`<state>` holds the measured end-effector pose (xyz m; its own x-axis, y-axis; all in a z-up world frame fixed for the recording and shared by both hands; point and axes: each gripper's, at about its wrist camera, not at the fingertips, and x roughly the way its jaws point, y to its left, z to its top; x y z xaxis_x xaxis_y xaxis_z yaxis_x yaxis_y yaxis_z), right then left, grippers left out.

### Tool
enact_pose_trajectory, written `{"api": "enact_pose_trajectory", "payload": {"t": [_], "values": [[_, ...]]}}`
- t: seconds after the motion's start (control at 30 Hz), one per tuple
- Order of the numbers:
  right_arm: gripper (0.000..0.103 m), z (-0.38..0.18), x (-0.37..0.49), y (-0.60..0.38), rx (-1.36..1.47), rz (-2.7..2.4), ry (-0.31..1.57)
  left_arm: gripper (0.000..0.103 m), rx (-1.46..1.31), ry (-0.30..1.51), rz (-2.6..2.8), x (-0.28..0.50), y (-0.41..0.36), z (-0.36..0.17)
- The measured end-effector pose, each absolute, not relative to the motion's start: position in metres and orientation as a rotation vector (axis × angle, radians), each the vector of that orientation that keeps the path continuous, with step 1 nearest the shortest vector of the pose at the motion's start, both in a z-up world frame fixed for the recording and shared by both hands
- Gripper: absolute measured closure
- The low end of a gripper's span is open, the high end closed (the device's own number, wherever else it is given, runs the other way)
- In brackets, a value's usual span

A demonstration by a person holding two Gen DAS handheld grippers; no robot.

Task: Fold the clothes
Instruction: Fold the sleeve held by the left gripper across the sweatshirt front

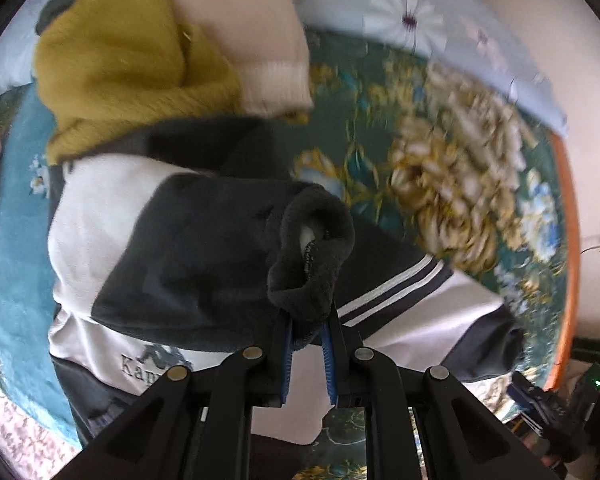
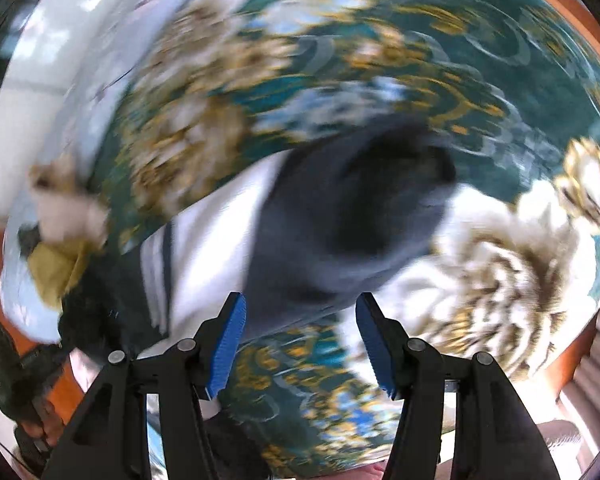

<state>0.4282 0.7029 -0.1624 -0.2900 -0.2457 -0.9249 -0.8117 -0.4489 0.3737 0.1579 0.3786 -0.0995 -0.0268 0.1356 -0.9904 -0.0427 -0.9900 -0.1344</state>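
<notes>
A navy and white sweatshirt (image 1: 112,208) with white stripes lies on the green floral bedspread (image 1: 364,128). My left gripper (image 1: 308,320) is shut on the dark ribbed sleeve cuff (image 1: 316,248) and holds it over the sweatshirt's body. In the right wrist view, which is blurred by motion, my right gripper (image 2: 300,312) is open and empty, its blue pads (image 2: 230,344) just short of the other dark sleeve (image 2: 352,216) that lies on the bedspread (image 2: 380,60).
A mustard yellow knit (image 1: 112,60) and a pale pink knit (image 1: 252,28) are piled behind the sweatshirt. A light blue flowered sheet (image 1: 420,12) lies at the far edge. The bed's orange rim (image 1: 568,240) runs along the right, with a wall beyond.
</notes>
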Motion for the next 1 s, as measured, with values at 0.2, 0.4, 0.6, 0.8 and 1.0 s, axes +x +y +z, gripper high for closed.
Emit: {"api": "enact_pose_trajectory", "payload": {"t": [0.2,0.4,0.6,0.8,1.0], "values": [[0.038,-0.191,0.459,0.743,-1.394,1.663,1.411,0.068,-2.224,-0.004,1.994,0.168,0.414,-0.131],[0.038,-0.21,0.47,0.769,-1.243,1.607,1.521,0.053,-2.184,-0.02,1.998,0.172,0.407,-0.097],[0.039,-0.224,0.453,0.77,-1.314,1.586,1.451,0.051,-2.169,-0.168,2.178,0.169,0.324,-0.042],[0.084,-0.2,0.439,0.769,-1.281,1.633,1.455,0.05,-2.213,-0.583,2.364,0.189,0.2,-0.004],[0.085,-0.095,0.403,0.731,-1.08,1.983,1.476,0.05,-2.096,-0.929,2.456,0.223,0.107,0.021]]}}
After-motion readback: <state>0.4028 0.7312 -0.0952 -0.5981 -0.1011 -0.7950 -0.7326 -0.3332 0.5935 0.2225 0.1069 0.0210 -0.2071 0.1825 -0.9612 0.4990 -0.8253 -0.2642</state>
